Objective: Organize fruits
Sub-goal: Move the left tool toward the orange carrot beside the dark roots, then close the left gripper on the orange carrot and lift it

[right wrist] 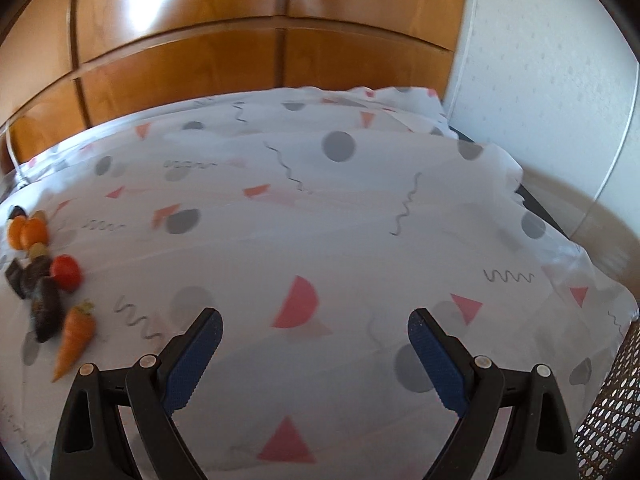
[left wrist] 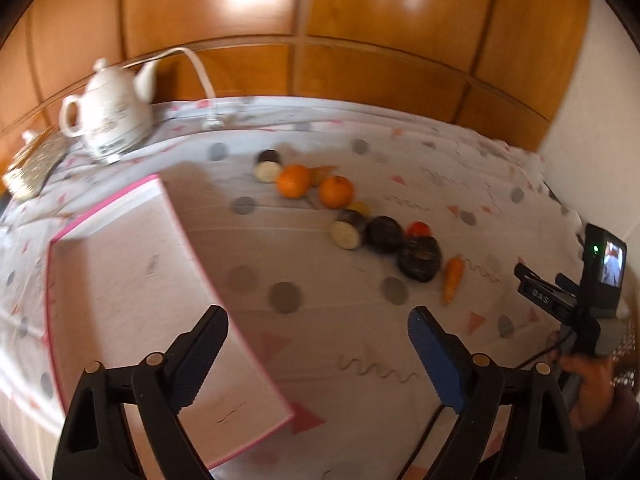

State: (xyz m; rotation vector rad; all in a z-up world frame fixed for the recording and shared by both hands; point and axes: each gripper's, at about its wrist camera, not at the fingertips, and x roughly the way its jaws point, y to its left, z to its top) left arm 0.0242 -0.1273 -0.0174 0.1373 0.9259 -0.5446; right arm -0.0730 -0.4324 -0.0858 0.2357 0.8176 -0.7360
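In the left wrist view a row of produce lies on the patterned cloth: two oranges (left wrist: 294,181) (left wrist: 336,191), several dark pieces with pale cut faces (left wrist: 350,229), a red fruit (left wrist: 418,229) and a carrot (left wrist: 453,278). A pink-edged white box (left wrist: 132,300) lies at the left. My left gripper (left wrist: 318,322) is open and empty, above the cloth at the box's right edge. My right gripper (right wrist: 314,320) is open and empty over bare cloth; the carrot (right wrist: 74,338), red fruit (right wrist: 66,272) and oranges (right wrist: 34,232) lie far to its left.
A white teapot (left wrist: 112,114) with a cord stands at the back left beside a woven item (left wrist: 34,168). Wooden panels (left wrist: 320,40) run behind the table. The right hand-held gripper with its screen (left wrist: 600,276) shows at the right. The cloth's edge (right wrist: 580,252) drops off at right.
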